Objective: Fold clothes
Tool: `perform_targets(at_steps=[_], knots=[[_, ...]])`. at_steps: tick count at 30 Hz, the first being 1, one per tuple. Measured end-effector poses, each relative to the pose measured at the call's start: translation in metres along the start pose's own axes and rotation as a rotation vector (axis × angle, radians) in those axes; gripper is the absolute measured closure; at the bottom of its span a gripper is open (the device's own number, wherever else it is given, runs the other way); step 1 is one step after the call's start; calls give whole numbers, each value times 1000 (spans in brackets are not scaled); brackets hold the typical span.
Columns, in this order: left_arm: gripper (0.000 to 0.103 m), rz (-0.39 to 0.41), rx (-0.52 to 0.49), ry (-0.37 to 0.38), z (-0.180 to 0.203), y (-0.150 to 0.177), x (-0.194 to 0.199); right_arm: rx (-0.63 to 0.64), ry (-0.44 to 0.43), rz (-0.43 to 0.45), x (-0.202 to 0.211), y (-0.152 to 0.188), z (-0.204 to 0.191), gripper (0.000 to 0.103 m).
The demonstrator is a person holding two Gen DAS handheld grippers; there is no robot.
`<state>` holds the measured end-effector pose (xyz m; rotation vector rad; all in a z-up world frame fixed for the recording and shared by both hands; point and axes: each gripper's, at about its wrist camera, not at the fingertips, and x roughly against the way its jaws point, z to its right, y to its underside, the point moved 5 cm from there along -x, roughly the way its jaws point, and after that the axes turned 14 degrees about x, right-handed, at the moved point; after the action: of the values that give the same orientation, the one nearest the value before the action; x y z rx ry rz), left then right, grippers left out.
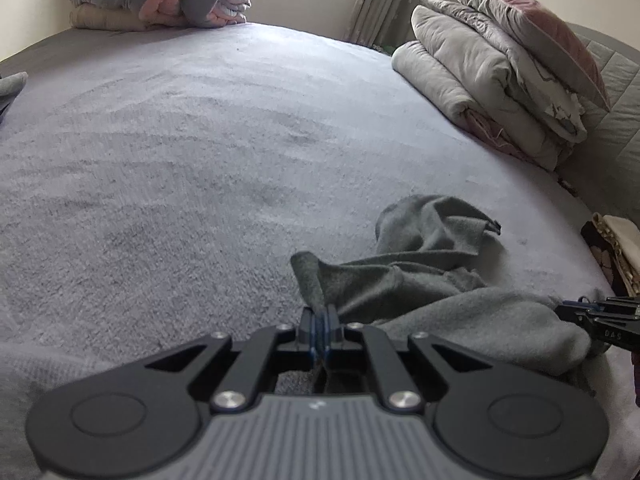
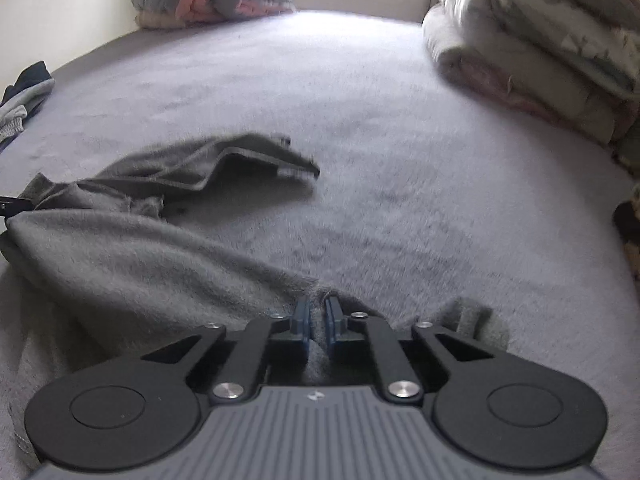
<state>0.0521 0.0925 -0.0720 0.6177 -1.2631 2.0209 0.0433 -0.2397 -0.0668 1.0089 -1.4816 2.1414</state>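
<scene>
A dark grey fleece garment [image 1: 432,288] lies crumpled on the lilac bed cover [image 1: 180,152]. My left gripper [image 1: 320,320] is shut on one edge of it, cloth pinched between the blue pads. In the right wrist view the same grey garment [image 2: 132,256] stretches leftward, and my right gripper [image 2: 317,316] is shut on another edge, with cloth bunched between its pads. A loose end of the garment [image 2: 240,160] lies flat further out. The right gripper's tip [image 1: 592,316] shows at the right border of the left wrist view. The left gripper's tip [image 2: 12,205] shows at the left border of the right wrist view.
Folded quilts and a pink pillow [image 1: 504,76] are stacked at the right by the headboard. A pile of folded blankets [image 1: 168,0] sits at the far corner. More clothes [image 2: 24,96] lie at the bed's left edge. A patterned item [image 1: 616,248] rests at the right edge.
</scene>
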Motion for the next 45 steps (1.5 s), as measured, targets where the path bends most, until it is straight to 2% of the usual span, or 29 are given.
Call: perform_targets(at_steps=[6, 10, 19, 24, 30, 32, 35, 39, 42, 45], knots=[[99, 11, -6, 24, 1, 1, 16, -20, 46, 126, 43, -8, 8, 95], [99, 4, -16, 45, 1, 9, 29, -7, 38, 165, 72, 1, 4, 95], [99, -58, -39, 41, -8, 36, 45, 31, -42, 82, 92, 54, -18, 95], [103, -108, -49, -24, -21, 50, 38, 36, -69, 41, 88, 66, -28, 95], [102, -102, -32, -4, -22, 47, 42, 41, -100, -8, 84, 78, -39, 94], [97, -87, -43, 6, -17, 45, 46, 42, -110, -24, 82, 82, -42, 93], [88, -76, -49, 28, -8, 41, 50, 0, -132, 9, 88, 76, -38, 92], [86, -56, -55, 50, 6, 38, 54, -64, -162, 63, 97, 66, -30, 84], [85, -42, -48, 79, 16, 35, 57, -112, -184, 103, 105, 59, -24, 83], [78, -31, -45, 109, 28, 32, 59, -141, -192, 131, 106, 52, -22, 79]])
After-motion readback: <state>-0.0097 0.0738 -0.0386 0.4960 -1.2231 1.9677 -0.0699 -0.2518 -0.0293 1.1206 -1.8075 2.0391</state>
